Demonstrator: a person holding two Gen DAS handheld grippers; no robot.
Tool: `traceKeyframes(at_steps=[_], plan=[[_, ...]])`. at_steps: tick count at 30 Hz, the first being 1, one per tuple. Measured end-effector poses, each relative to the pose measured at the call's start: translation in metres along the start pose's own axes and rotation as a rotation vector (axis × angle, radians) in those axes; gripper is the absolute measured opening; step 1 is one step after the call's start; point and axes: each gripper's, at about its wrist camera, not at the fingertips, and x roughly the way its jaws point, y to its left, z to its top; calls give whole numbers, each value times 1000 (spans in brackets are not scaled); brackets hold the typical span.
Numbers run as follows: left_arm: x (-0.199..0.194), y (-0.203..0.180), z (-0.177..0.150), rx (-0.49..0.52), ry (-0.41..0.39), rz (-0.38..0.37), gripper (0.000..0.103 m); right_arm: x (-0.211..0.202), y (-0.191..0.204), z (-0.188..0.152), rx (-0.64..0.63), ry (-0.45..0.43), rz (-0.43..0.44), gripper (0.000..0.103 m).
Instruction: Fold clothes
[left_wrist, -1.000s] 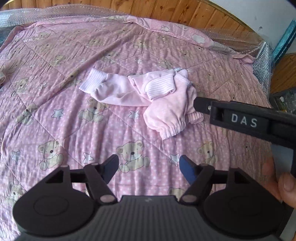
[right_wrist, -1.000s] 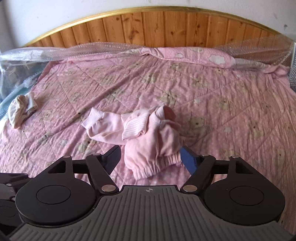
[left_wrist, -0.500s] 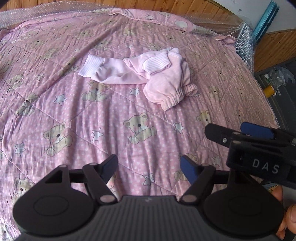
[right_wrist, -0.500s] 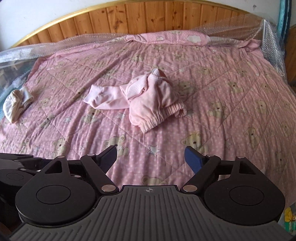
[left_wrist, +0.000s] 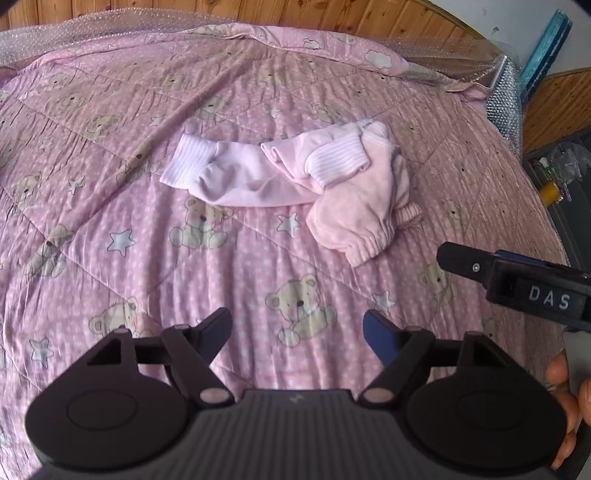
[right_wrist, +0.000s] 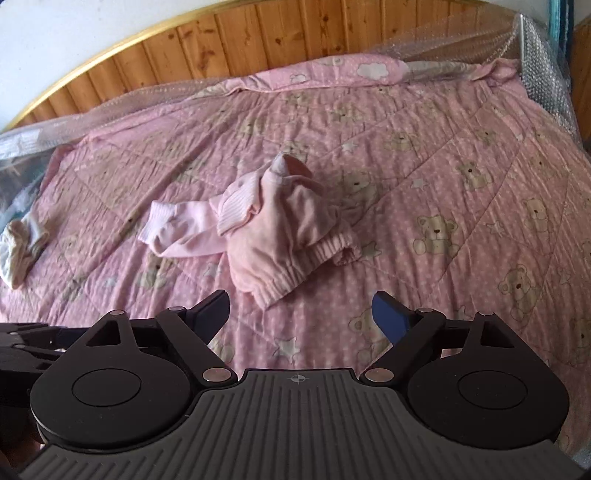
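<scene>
A small pink garment (left_wrist: 343, 192) with white ribbed cuffs lies crumpled on the pink bear-print quilt (left_wrist: 110, 184). One sleeve stretches out to the left and the elastic hem faces me. My left gripper (left_wrist: 297, 325) hovers over the quilt short of the garment, its jaws opening with nothing between them. In the right wrist view the same garment (right_wrist: 280, 229) lies just beyond my right gripper (right_wrist: 300, 306), whose jaws are also opening and hold nothing. The right gripper's black body (left_wrist: 517, 280) reaches in at the right of the left wrist view.
A second crumpled light garment (right_wrist: 20, 247) lies at the quilt's left edge. A wooden headboard (right_wrist: 258, 40) stands behind, with bubble wrap (right_wrist: 546, 62) along the bed's far and right sides. A person's fingers (left_wrist: 565, 387) show at lower right.
Both grippers pulled back from the garment half a second ago and have since come nearer to it again. Their jaws have widened slightly. The garment has not moved.
</scene>
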Motion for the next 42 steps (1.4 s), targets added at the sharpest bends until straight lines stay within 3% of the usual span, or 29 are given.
traceKeyframes(at_steps=[8, 13, 14, 15, 16, 17, 22, 24, 26, 27, 29, 30, 31, 33, 35, 39, 42], plan=[[66, -36, 36, 6, 44, 13, 80, 62, -28, 70, -49, -1, 127, 88], [104, -44, 55, -134, 26, 16, 79, 107, -27, 106, -132, 53, 241, 87], [108, -45, 58, -143, 16, 19, 74, 115, -28, 108, -131, 73, 255, 67], [112, -46, 61, -146, 5, 29, 70, 124, -30, 111, -130, 93, 269, 27], [112, -48, 65, -138, -11, 29, 56, 132, -32, 114, -129, 112, 283, 11], [111, -50, 69, -126, -12, 0, 9, 141, -34, 116, -128, 132, 297, 9], [34, -29, 81, -74, -104, -114, 8, 106, -53, 126, -17, 82, 392, 9], [-4, -7, 71, -24, -97, -122, 8, 87, -50, 114, -18, 118, 458, 6], [-18, 24, 49, 29, 0, -51, 8, 86, -37, 90, -76, 210, 488, 11], [-18, 40, 36, 34, 54, 3, 8, 91, -28, 75, -115, 262, 480, 23], [-11, 76, 10, -41, 153, 64, 8, 101, -17, 55, -185, 299, 421, 37], [-9, 91, -1, -89, 176, 81, 8, 102, -12, 52, -209, 292, 408, 37], [-10, 98, -7, -120, 174, 86, 8, 100, -6, 53, -244, 270, 407, 38], [-14, 106, -16, -163, 160, 86, 8, 94, 11, 59, -334, 218, 414, 58], [-17, 107, -20, -174, 136, 90, 8, 88, 32, 65, -449, 171, 429, 69], [-22, 96, -24, -115, 92, 114, 8, 77, 92, 63, -823, 107, 509, 74], [-30, 93, -28, -91, 67, 122, 8, 83, 129, 35, -1107, 132, 574, 79]])
